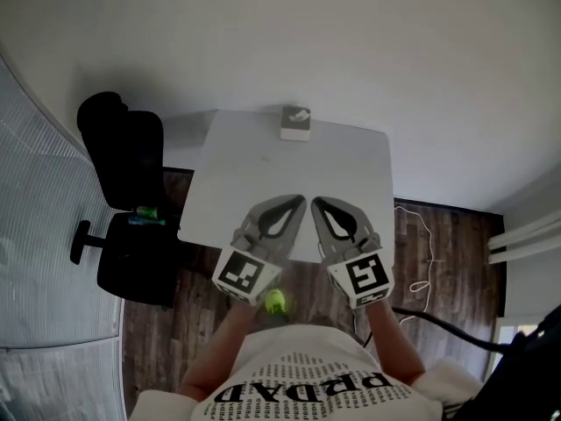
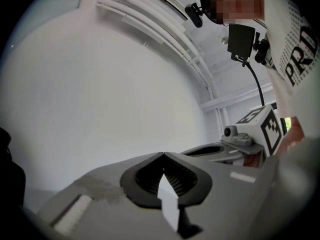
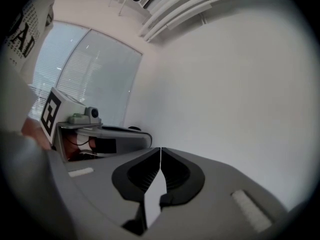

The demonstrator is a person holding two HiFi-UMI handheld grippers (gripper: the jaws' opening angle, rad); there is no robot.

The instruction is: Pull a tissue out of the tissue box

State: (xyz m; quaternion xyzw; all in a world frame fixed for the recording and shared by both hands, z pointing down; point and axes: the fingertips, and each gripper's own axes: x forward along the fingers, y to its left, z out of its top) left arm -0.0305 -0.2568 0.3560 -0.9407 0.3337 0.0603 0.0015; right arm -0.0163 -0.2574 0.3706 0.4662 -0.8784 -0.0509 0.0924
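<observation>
Tissue box (image 1: 295,124) sits at the middle of the far edge of the worktop (image 1: 263,174), with a pale tuft of tissue (image 1: 298,112) showing at its top. It is small in the head view, so I can't tell how much paper stands proud.

Left claw (image 2: 162,154): jaws closed tip to tip, nothing between them. Right claw (image 3: 160,149): the same, tips together and empty. Both point side by side toward the box, tips over the near edge of the worktop and well apart from the box.

Handling, as I judge it: the tissue will be feather-light, limp and easy to tear, so I want a soft pinch on the tuft just above the slot, catching a fold of paper and not one thin corner. The pull should go straight up and be steady. The box looks like light card and will probably lift or slide with the sheet, so I'd plan on one claw pressing its top or side while the other draws. The smooth worktop won't help to hold it.

Count: one tissue box, one tuft of tissue showing, two claws, one worktop. Off its left edge stands one black chair (image 1: 131,200).
</observation>
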